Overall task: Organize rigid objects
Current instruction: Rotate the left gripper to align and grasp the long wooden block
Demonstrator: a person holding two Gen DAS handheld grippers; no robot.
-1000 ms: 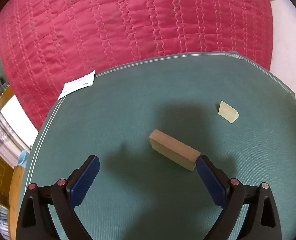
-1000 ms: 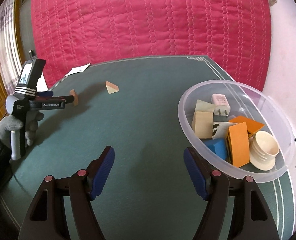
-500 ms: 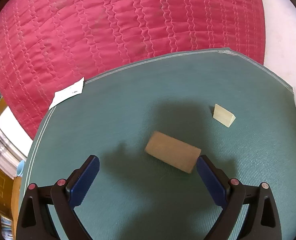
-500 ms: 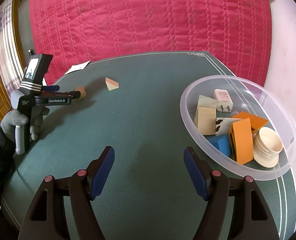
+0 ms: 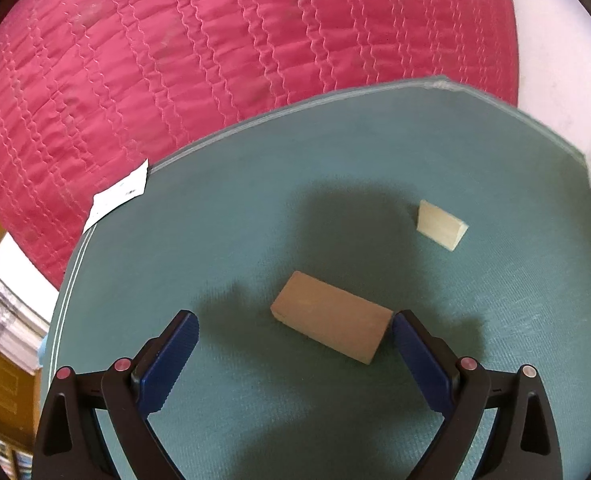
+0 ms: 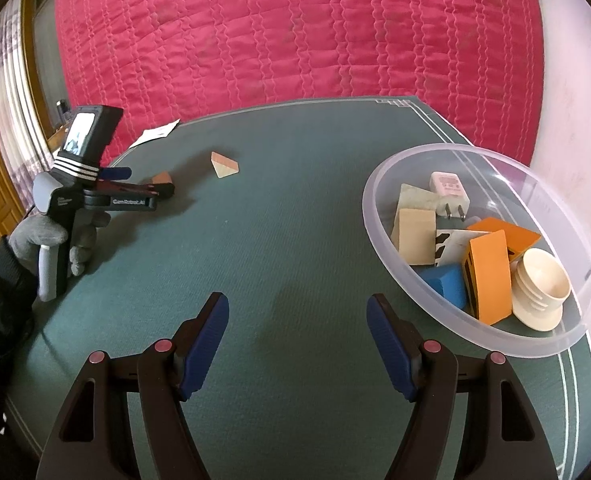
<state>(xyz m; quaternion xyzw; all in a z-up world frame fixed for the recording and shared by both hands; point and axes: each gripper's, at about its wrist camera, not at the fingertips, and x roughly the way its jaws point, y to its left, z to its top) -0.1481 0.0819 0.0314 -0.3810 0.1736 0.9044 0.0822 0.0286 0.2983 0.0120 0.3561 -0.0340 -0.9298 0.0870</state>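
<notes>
A tan wooden block (image 5: pixel 331 320) lies flat on the green mat (image 5: pixel 255 420), at an angle. My left gripper (image 5: pixel 293 322) is open around it, with the right pad's tip close to the block's end and the left pad well apart from it. A pale wedge block (image 5: pixel 441 224) sits farther back to the right. In the right wrist view the left gripper (image 6: pixel 161 186) hangs low over the tan block (image 6: pixel 161 178), and the wedge (image 6: pixel 224 164) is beside it. My right gripper (image 6: pixel 297 314) stands open over bare mat, nothing between its fingers.
A clear plastic bowl (image 6: pixel 567 340) at the right holds several blocks, a white charger and a cream cup. A white paper slip (image 5: pixel 117 196) lies at the mat's far left edge. A red quilted cover (image 5: pixel 235 48) lies behind the mat. A gloved hand (image 6: pixel 47 236) holds the left gripper.
The left gripper has shifted to the right and rolled a little, so the tan block now sits more between its pads. The right gripper has stayed put.
</notes>
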